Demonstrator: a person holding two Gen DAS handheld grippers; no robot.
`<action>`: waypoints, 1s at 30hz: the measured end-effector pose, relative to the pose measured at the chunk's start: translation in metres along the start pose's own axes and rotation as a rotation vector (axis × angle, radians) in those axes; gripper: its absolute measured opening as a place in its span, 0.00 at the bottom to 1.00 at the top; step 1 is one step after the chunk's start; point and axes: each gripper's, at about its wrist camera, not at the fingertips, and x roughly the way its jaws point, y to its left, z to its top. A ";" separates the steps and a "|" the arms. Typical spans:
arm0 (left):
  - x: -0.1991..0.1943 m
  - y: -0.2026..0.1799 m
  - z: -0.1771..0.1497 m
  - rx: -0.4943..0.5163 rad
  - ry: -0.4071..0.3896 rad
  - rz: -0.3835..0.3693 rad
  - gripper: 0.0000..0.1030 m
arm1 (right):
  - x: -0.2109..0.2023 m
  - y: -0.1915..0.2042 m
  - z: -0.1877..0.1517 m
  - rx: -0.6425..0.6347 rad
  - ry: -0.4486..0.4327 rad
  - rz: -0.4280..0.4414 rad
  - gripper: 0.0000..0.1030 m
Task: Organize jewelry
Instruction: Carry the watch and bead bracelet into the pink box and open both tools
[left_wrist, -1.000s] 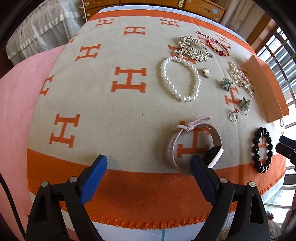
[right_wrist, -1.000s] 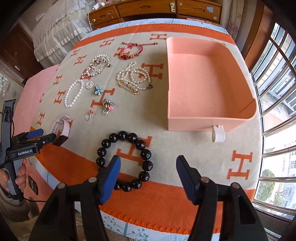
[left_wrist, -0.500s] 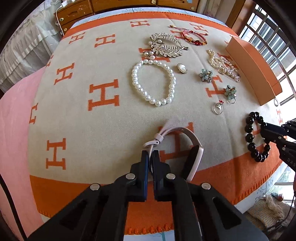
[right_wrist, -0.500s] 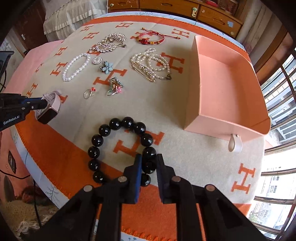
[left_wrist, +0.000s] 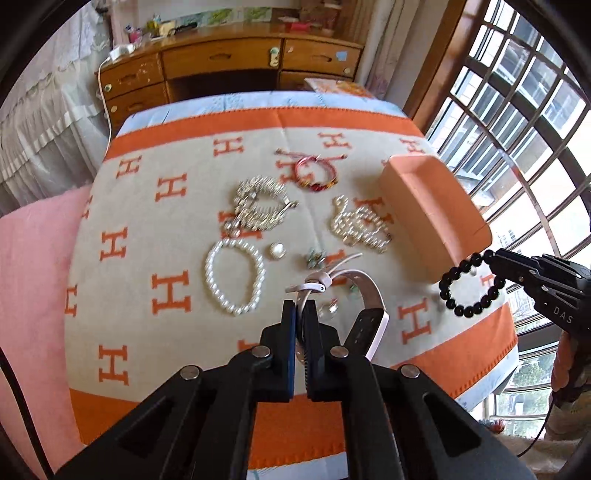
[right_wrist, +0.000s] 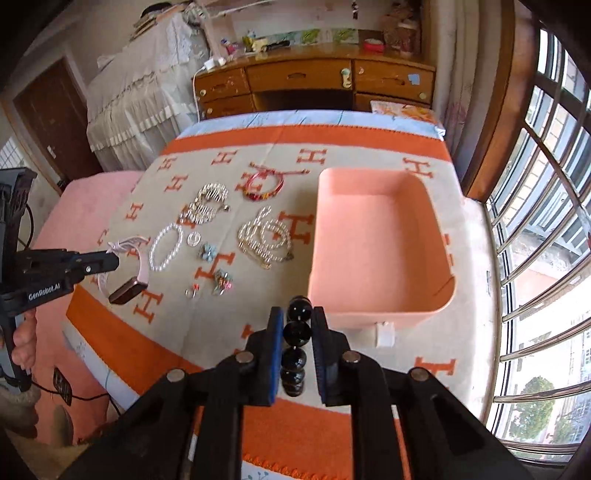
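My left gripper (left_wrist: 301, 314) is shut on the strap of a pink smartwatch (left_wrist: 365, 295) and holds it above the blanket; the watch also shows in the right wrist view (right_wrist: 129, 284), hanging from that gripper (right_wrist: 114, 260). My right gripper (right_wrist: 297, 317) is shut on a black bead bracelet (right_wrist: 295, 332), lifted off the table near the front of the open pink box (right_wrist: 436, 295). The bracelet also shows in the left wrist view (left_wrist: 467, 288), hanging beside the box (left_wrist: 432, 206).
On the orange-and-beige blanket (left_wrist: 147, 258) lie a white pearl bracelet (left_wrist: 236, 277), a silver leaf piece (left_wrist: 258, 206), a red cord bracelet (left_wrist: 316, 173), a pearl tangle (left_wrist: 360, 225), and small brooches and rings (right_wrist: 218, 280). A wooden desk (right_wrist: 314, 85) stands behind, windows at right.
Both grippers closed on their items a second ago and have since lifted them: the watch is off the blanket, and the black bracelet has moved up towards the pink box.
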 end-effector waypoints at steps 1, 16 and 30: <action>-0.003 -0.011 0.009 0.018 -0.016 -0.009 0.01 | -0.004 -0.007 0.005 0.021 -0.022 0.001 0.15; 0.071 -0.134 0.117 0.112 -0.095 -0.079 0.02 | 0.001 -0.074 0.056 0.254 -0.114 0.040 0.15; 0.129 -0.153 0.117 0.099 -0.029 -0.118 0.05 | 0.049 -0.089 0.019 0.232 0.048 -0.147 0.16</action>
